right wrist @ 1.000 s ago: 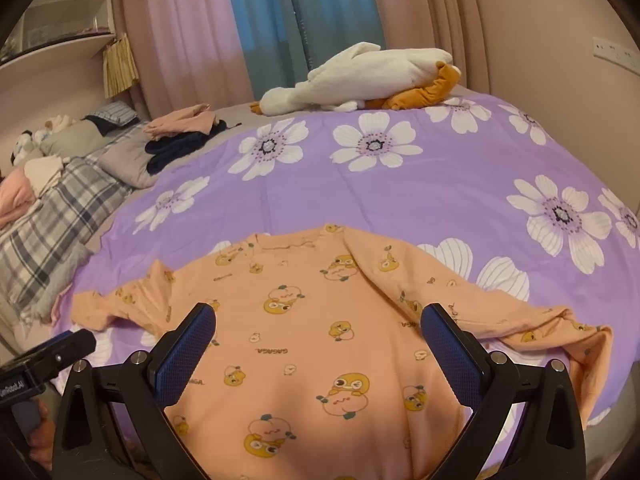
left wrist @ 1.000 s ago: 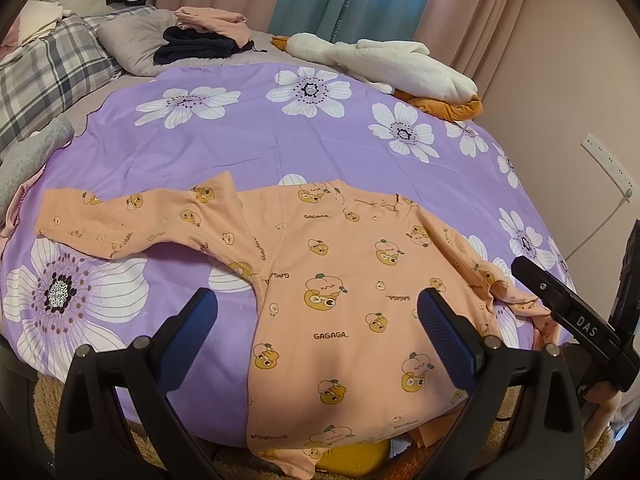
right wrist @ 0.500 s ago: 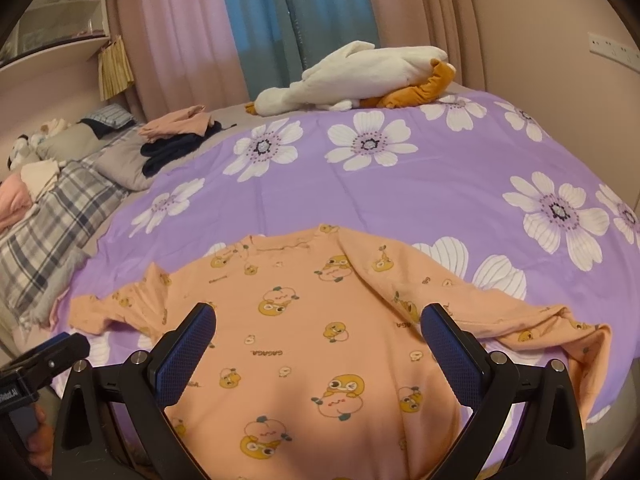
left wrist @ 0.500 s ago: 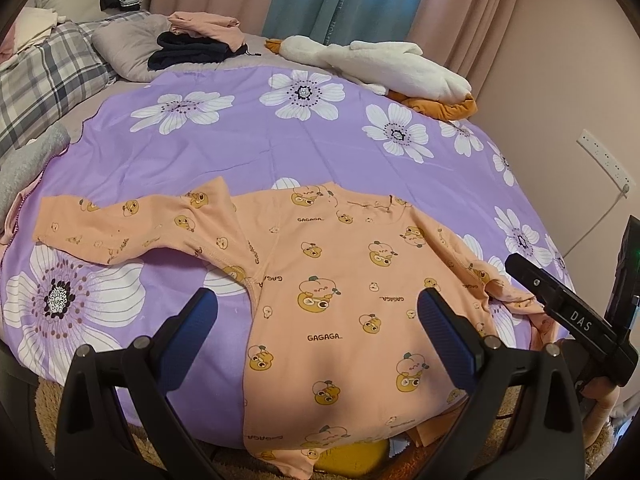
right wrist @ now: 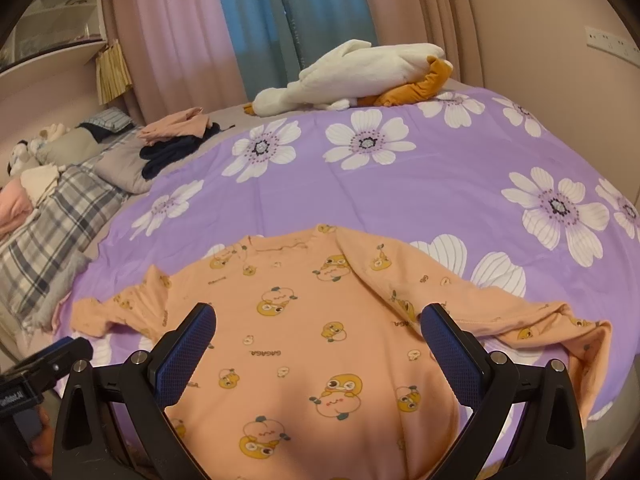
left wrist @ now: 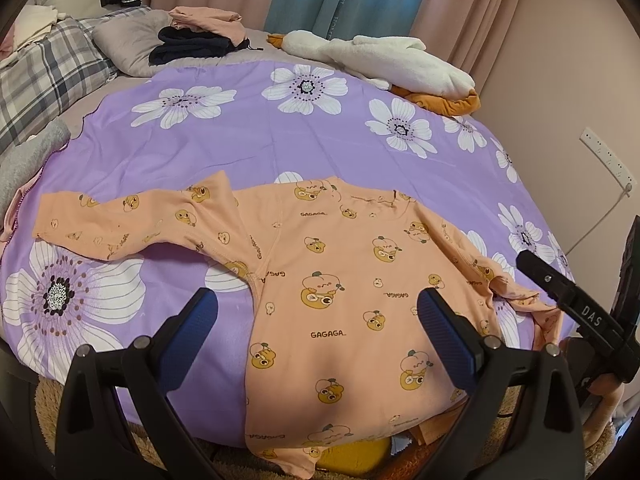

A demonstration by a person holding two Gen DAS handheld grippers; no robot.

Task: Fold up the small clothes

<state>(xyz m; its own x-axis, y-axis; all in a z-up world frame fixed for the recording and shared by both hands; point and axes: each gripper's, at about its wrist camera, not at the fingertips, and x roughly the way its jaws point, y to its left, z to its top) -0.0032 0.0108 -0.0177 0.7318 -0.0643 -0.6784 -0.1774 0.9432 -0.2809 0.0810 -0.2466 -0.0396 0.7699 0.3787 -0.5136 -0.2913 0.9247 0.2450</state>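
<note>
An orange long-sleeved child's top (left wrist: pixel 340 280) with a duck print lies spread flat on the purple flowered bedspread (left wrist: pixel 240 136), its hem hanging over the near bed edge. It also shows in the right wrist view (right wrist: pixel 304 320). One sleeve (left wrist: pixel 120 224) stretches out to the left; the other sleeve (right wrist: pixel 540 320) lies bunched at the right. My left gripper (left wrist: pixel 318 328) is open and empty above the top's lower left part. My right gripper (right wrist: pixel 318 344) is open and empty above its lower middle, and its body (left wrist: pixel 576 312) shows at the right in the left wrist view.
A white and orange plush toy (left wrist: pixel 384 60) lies at the far side of the bed. A pile of pink and dark clothes (left wrist: pixel 200 36) sits on a grey pillow at the back left, beside a plaid blanket (left wrist: pixel 44 76). A wall (left wrist: pixel 580 80) with a socket is at the right.
Both grippers have drawn back and up a little, so the top sits slightly farther away in both views. Both stay open. The top has not moved.
</note>
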